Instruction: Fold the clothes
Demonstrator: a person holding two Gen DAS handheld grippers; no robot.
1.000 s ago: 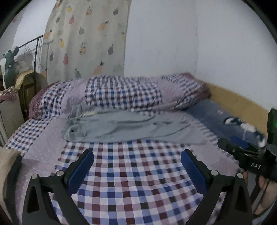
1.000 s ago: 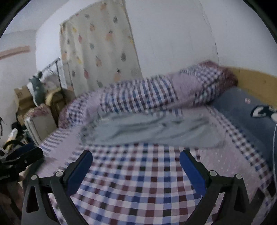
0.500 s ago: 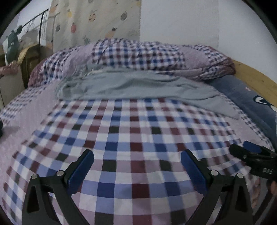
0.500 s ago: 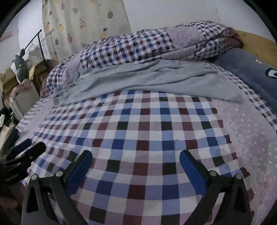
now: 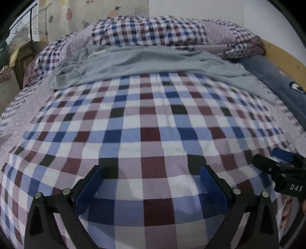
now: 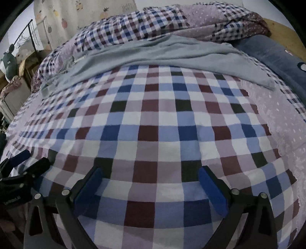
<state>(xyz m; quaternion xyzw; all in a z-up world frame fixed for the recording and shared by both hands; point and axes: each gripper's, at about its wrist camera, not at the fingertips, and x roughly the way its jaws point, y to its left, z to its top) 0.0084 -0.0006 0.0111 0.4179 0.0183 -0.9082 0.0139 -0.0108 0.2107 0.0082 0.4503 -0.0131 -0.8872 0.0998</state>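
Note:
A light grey garment (image 5: pixel 153 65) (image 6: pixel 162 55) lies spread and rumpled across the far half of the bed, in front of a bunched checked duvet. My left gripper (image 5: pixel 152 176) is open low over the checked sheet, well short of the garment, with nothing between its blue pads. My right gripper (image 6: pixel 150 176) is also open over the sheet, equally far from the garment. Each gripper shows at the edge of the other's view: the right gripper (image 5: pixel 281 164) at the left view's right side, the left gripper (image 6: pixel 23 162) at the right view's left side.
The checked sheet (image 5: pixel 149 122) covers the near bed. A bunched checked duvet (image 5: pixel 156 32) lies behind the garment. A dark blue pillow (image 6: pixel 275 55) rests at the right by a wooden headboard (image 5: pixel 283 57). A clothes rack (image 6: pixel 28 36) and a fruit-print curtain (image 5: pixel 91 13) stand at left.
Both grippers have dropped and moved forward over the bed; the sheet fills more of each view and the grey garment appears closer. Both stayed open.

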